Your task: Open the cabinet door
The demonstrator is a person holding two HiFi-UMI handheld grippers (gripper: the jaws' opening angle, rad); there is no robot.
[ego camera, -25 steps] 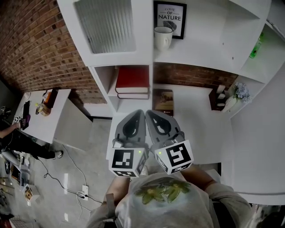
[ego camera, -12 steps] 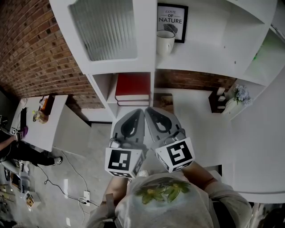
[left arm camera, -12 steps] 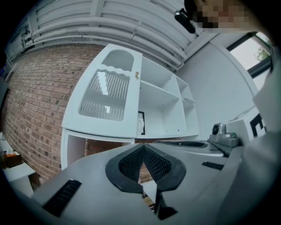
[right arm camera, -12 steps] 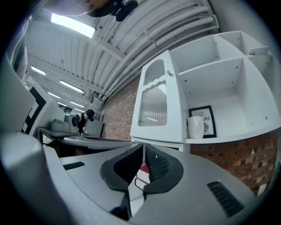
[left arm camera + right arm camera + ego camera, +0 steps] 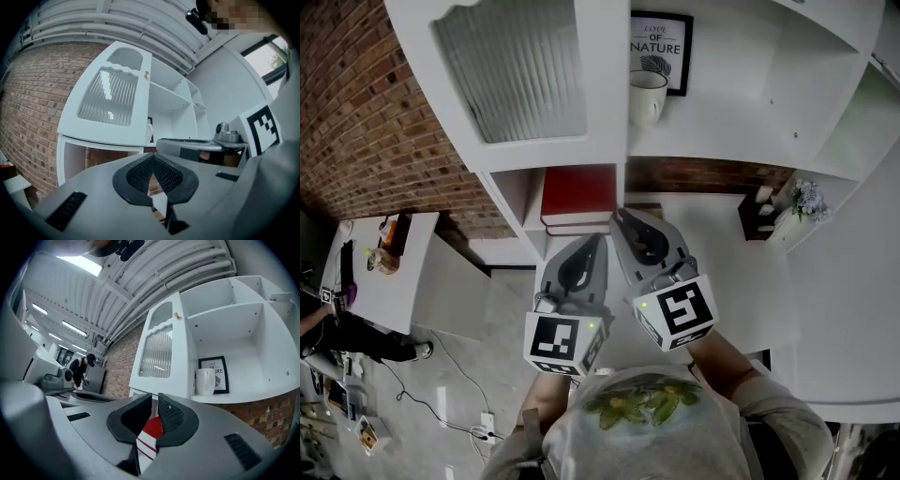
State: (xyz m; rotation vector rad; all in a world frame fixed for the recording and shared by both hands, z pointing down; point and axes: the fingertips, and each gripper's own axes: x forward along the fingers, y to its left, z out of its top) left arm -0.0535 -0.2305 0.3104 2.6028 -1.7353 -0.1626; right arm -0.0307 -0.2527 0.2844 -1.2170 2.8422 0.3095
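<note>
Now: white cabinet door with ribbed glass pane point(image 5: 520, 75) closed, 11 o'clock of tools. Left tool point(image 5: 600, 237), right tool point(image 5: 618, 215) both pinched together, empty. Spread right tool, clamp small brass knob point(image 5: 176, 315), pull along hinge arc.

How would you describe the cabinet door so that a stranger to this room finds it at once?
Start at the white shelf unit against the brick wall. The cabinet door covers its upper left compartment, above the nook with the red book and left of the white mug. Unlike the open shelves around it, it is a white frame around ribbed glass.
</note>
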